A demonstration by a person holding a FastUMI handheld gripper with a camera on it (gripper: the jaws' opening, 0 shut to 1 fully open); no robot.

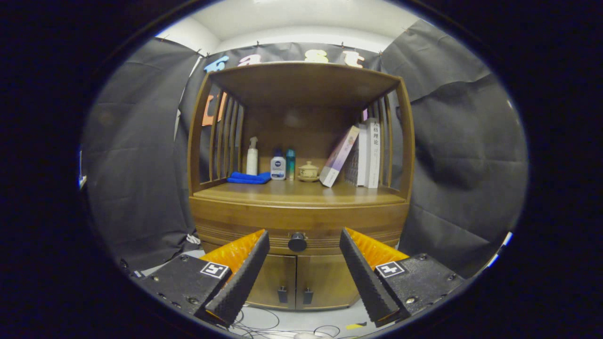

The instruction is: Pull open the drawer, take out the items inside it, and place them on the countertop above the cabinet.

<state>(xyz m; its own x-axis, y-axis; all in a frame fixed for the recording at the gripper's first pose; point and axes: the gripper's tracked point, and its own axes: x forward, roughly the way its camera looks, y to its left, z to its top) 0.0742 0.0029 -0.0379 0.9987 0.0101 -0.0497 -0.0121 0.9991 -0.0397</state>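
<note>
A wooden cabinet stands straight ahead, with its countertop [301, 193] under an open shelf hood. Below the countertop the drawer front [301, 226] is closed, and a round dark knob [297, 242] sits at its middle. My gripper [304, 238] is open, its two orange-backed black fingers [245, 268] spread wide on either side of the knob and still short of it. Nothing is between the fingers. What the drawer holds is hidden.
On the countertop stand a blue cloth [248, 178], a white spray bottle [252, 157], two small bottles [278, 167], a lidded cup [308, 171] and several books [362, 153]. Two lower doors [296, 281] have small handles. Cables [264, 325] lie on the floor.
</note>
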